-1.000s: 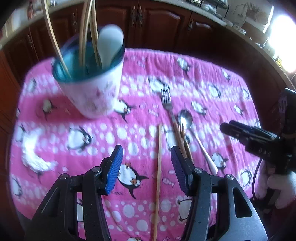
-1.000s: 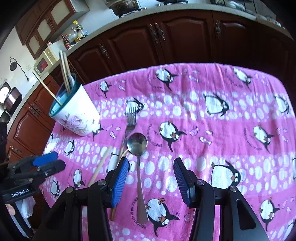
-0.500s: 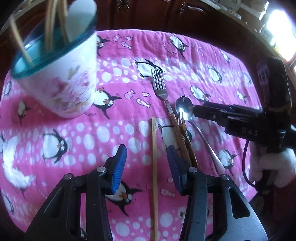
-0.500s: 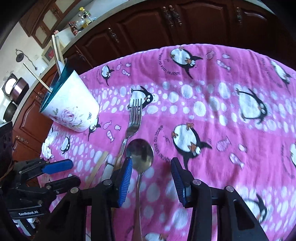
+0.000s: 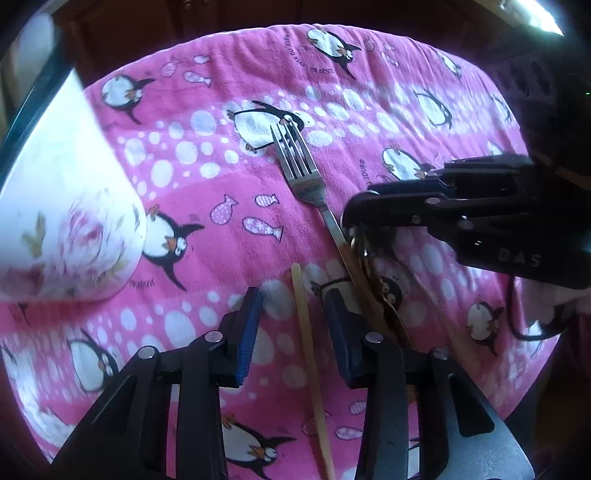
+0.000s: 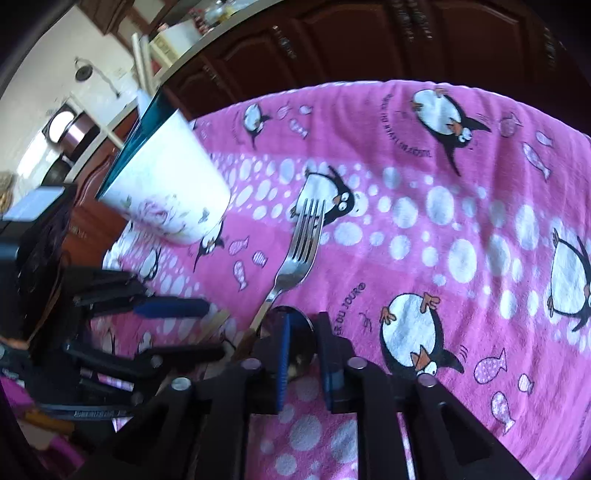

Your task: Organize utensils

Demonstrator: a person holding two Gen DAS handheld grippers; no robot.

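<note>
A single wooden chopstick [image 5: 306, 332] lies on the pink penguin cloth between the fingers of my left gripper [image 5: 295, 299], which is open and low over it. My right gripper [image 6: 299, 321] is low over the metal spoon [image 6: 299, 347]; its narrowed jaws straddle the spoon's bowl, and whether they touch it is unclear. It also shows in the left wrist view [image 5: 436, 206]. A metal fork [image 5: 299, 173] lies just left of the spoon, seen too in the right wrist view [image 6: 299, 247]. The white floral cup [image 6: 162, 188] with a teal inside stands at the left.
Dark wooden cabinets [image 6: 369, 44] run behind the table. The cloth's far edge [image 5: 295, 29] drops off close behind the fork. The cup [image 5: 62, 206] fills the left of the left wrist view. The two grippers are close together over the utensils.
Both grippers have moved forward and down toward the utensils. The left now straddles the chopstick. The right has narrowed its jaws around the spoon's bowl.
</note>
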